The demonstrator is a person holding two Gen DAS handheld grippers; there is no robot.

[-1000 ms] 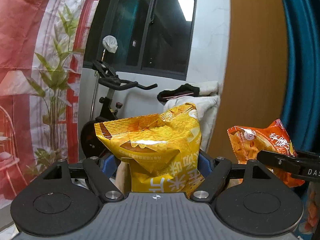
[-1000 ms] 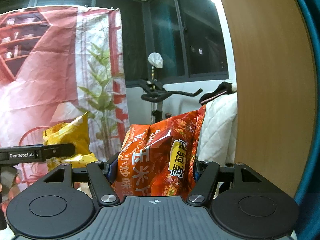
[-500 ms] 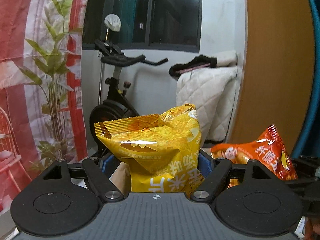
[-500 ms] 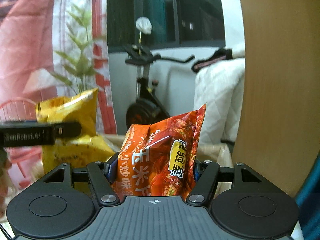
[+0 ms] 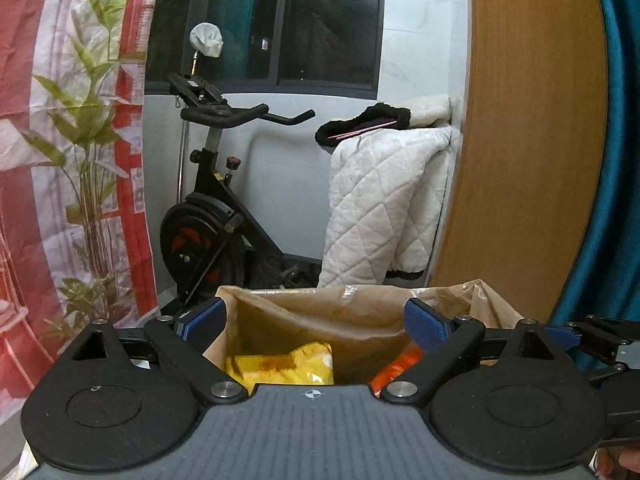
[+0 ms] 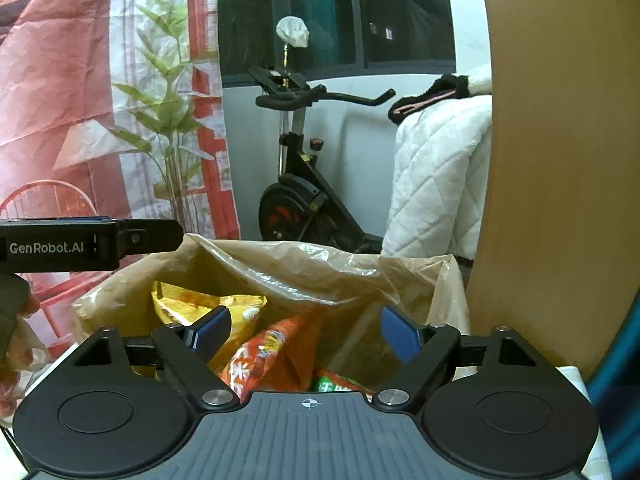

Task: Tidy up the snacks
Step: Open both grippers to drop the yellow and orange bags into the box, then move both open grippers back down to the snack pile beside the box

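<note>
So both snack packs were already down inside the crinkly brown plastic-lined bag (image 6: 304, 268): the yellow foil chip bag (image 6: 200, 304) sat on its left side and the orange-red foil chip bag (image 6: 276, 348) leaned right next to it, touching. The left tool (image 5: 316, 320) had just been spreading its jaws and stood wide with nothing between the blue pads, hanging over the bag mouth. Same for the right tool (image 6: 306, 330): jaws just opened, pads clear of the orange pack below.

To finish this drop cleanly I'd have pulled both tools straight up and back, keeping the pads off the floppy liner rim so it didn't get dragged or collapse over the snacks.

Hard to see: the bottom of the bag was blocked by the tool bodies, so I couldn't tell if the packs lay flat or propped. There was a green-labelled packet (image 6: 334, 386) peeking out at the bottom edge, mostly cut off. What the bag stood on was hidden too
</note>
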